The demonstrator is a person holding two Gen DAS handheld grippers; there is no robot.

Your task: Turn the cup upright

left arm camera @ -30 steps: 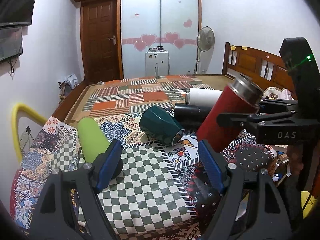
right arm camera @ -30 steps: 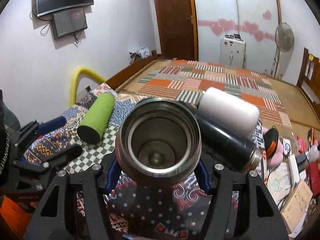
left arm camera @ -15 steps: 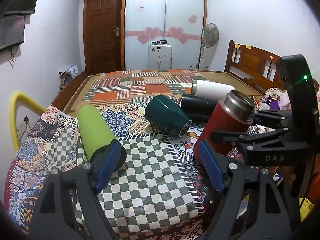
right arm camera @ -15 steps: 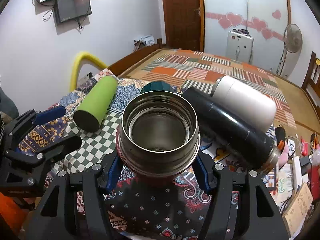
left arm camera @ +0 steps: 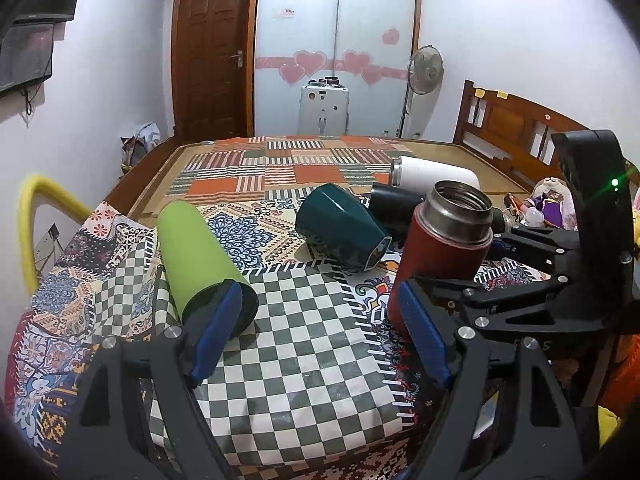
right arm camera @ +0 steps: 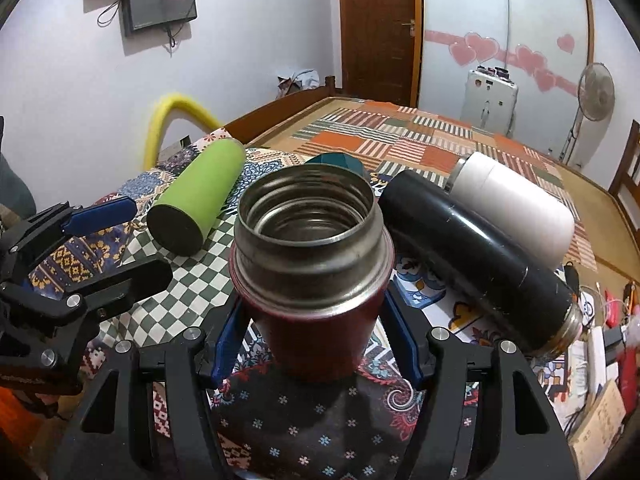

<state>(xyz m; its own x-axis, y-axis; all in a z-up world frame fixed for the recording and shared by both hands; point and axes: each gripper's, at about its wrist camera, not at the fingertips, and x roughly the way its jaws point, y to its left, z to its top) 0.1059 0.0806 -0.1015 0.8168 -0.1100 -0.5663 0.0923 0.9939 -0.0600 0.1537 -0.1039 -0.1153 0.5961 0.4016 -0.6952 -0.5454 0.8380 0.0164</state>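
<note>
A red flask with a steel neck (right arm camera: 316,280) stands nearly upright, mouth up, on the patterned cloth. My right gripper (right arm camera: 314,340) is shut on its red body; it also shows in the left wrist view (left arm camera: 440,256), with the right gripper (left arm camera: 476,272) at its side. My left gripper (left arm camera: 320,332) is open and empty over the checked cloth, its left finger in front of a lime green cup (left arm camera: 200,260) that lies on its side. The green cup also shows in the right wrist view (right arm camera: 196,196).
A dark teal cup (left arm camera: 340,232), a black flask (right arm camera: 476,252) and a white flask (right arm camera: 516,208) lie on their sides behind the red one. A yellow tube (left arm camera: 32,220) arches at the table's left. Clutter (right arm camera: 600,360) sits off the right edge.
My right gripper has swung the red flask from a strong tilt to nearly upright and lowered it to the cloth. The left gripper stayed open and shifted little.
</note>
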